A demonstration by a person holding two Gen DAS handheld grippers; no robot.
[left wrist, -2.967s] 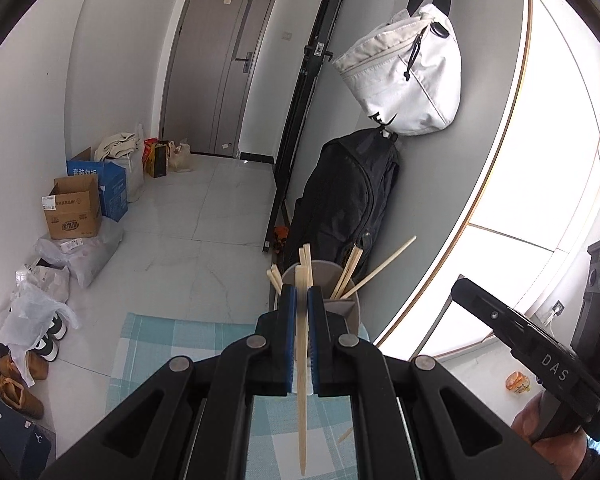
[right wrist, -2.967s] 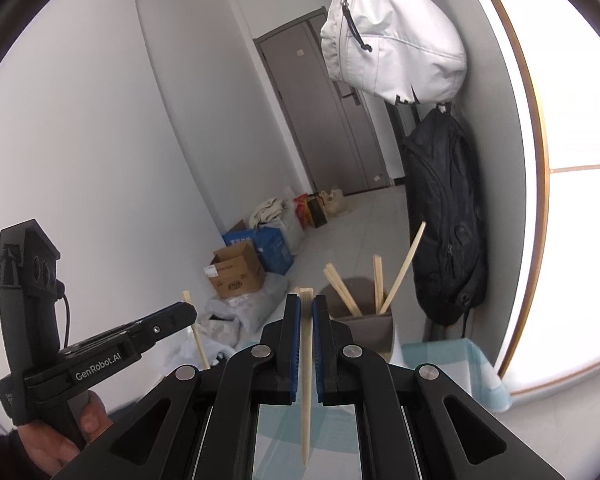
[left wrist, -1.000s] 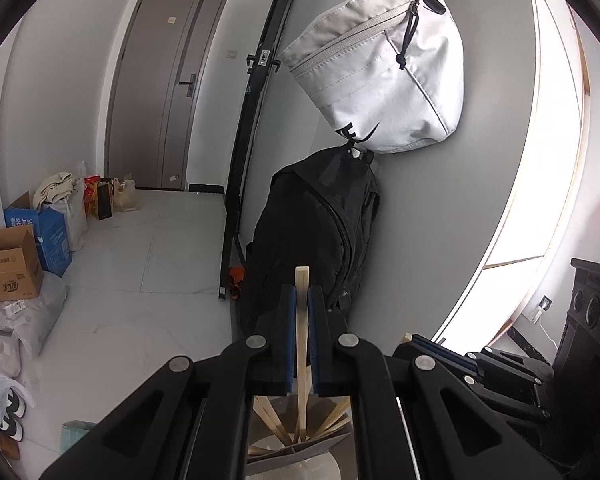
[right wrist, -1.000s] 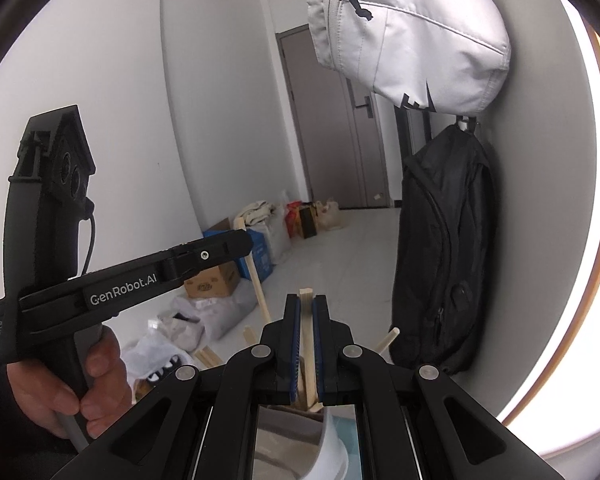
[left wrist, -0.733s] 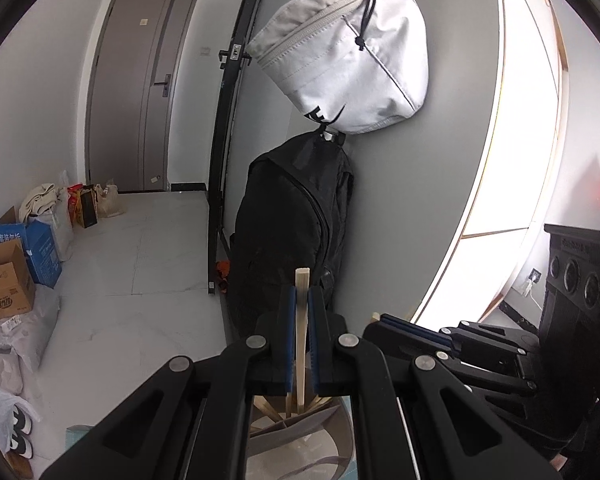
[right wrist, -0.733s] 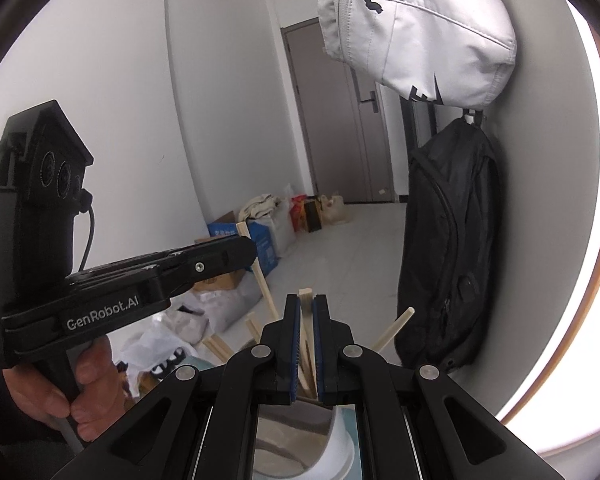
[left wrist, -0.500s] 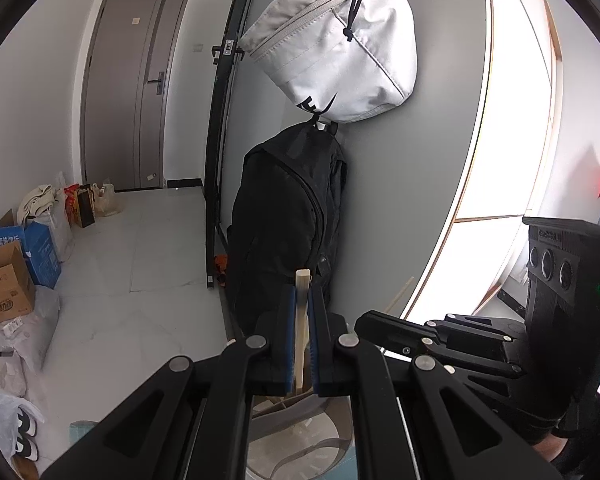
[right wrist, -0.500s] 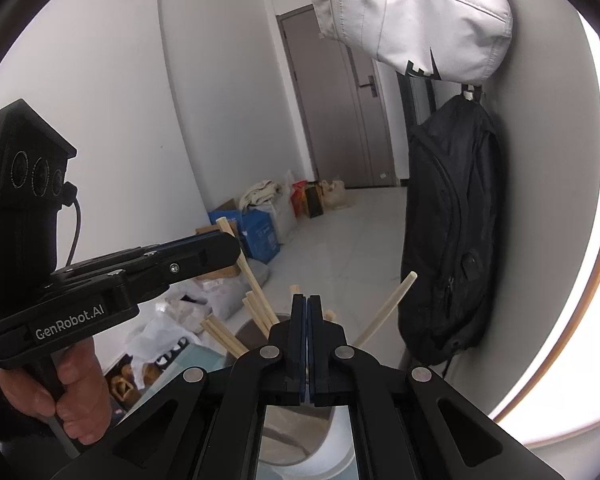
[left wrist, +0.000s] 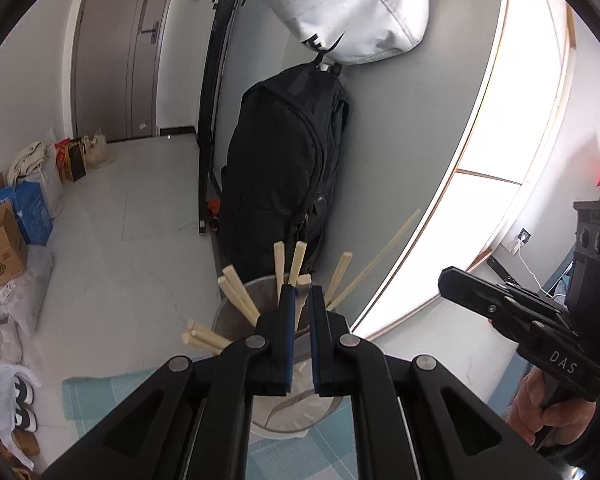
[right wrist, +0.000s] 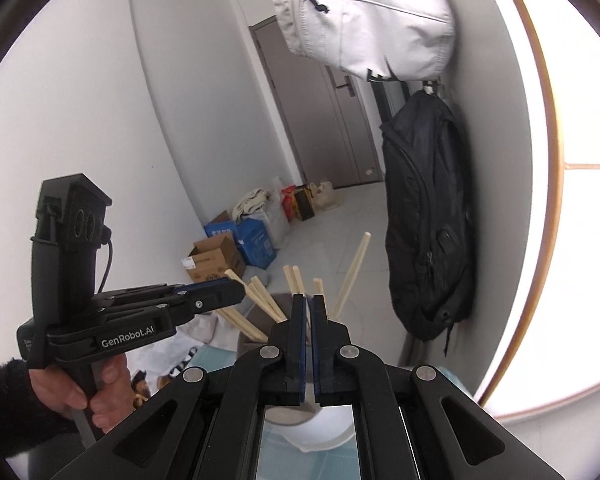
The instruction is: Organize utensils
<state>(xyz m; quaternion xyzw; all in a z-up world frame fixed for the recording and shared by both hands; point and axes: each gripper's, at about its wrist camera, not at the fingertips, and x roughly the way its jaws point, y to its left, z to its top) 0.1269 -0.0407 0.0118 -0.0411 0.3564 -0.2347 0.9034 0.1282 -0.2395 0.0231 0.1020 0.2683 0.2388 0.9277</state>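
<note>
Over the cup (left wrist: 236, 312): both grippers hover above its mouth; chopsticks (left wrist: 278, 264) stand fanned inside, on the checked cloth (left wrist: 100, 396).
Left gripper (left wrist: 300, 300): jaws have just been opening; a narrow gap shows, a chopstick between the pads and apparently not pressed.
Right gripper (right wrist: 310, 304): jaws closed, nothing between them.
Risk: the freed stick could catch on a pad and lift out, or the long leaning chopstick (left wrist: 376, 256) could tip over the rim if a retreating finger knocks it.
Pose: both tools angled downward, each held by a hand (right wrist: 96, 396) at the grip; right hand (left wrist: 540, 404) at frame edge.
</note>
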